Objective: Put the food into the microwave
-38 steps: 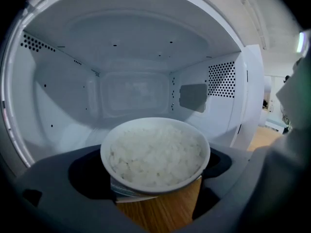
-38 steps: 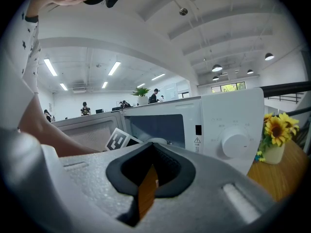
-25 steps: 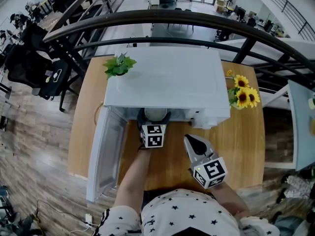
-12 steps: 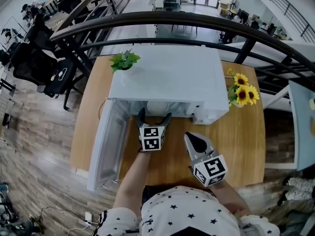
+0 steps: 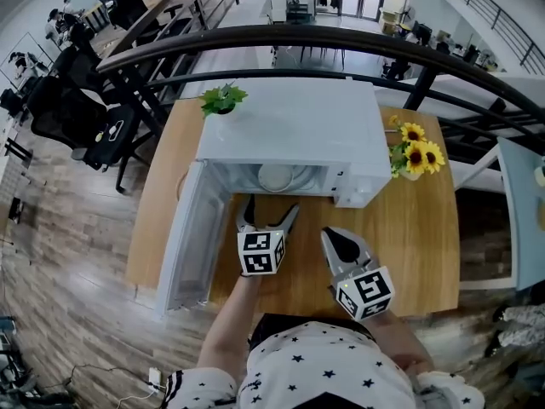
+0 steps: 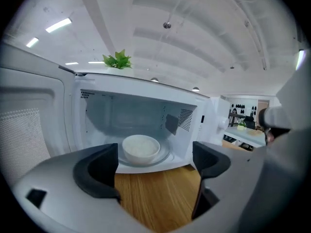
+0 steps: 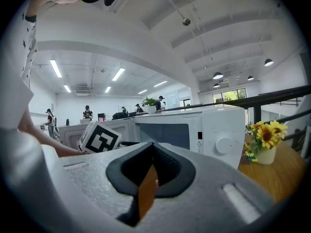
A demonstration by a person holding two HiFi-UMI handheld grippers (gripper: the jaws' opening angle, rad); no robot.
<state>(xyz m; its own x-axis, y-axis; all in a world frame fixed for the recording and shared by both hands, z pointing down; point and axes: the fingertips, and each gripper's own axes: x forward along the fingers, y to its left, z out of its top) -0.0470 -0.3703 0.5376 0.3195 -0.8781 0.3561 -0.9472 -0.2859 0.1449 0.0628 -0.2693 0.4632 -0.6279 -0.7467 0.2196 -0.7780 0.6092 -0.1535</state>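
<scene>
A white bowl of food [image 6: 141,147] sits on the glass plate inside the open white microwave [image 5: 289,130]; from the head view the bowl [image 5: 276,177] shows just inside the cavity. My left gripper [image 5: 267,212] is open and empty, a short way in front of the microwave's opening, with the wooden table showing between its jaws [image 6: 154,169]. My right gripper [image 5: 342,244] is shut with nothing in it, over the table to the right of the left one and in front of the control panel [image 7: 221,142].
The microwave door [image 5: 189,237] hangs open to the left, reaching the table's near edge. A small green plant [image 5: 222,100] stands on the microwave's back left corner. A vase of sunflowers [image 5: 414,155] stands right of the microwave. A dark railing [image 5: 281,37] runs behind the table.
My left gripper has backed out of the microwave cavity toward me, leaving the bowl on the glass plate. The right gripper has stayed in place.
</scene>
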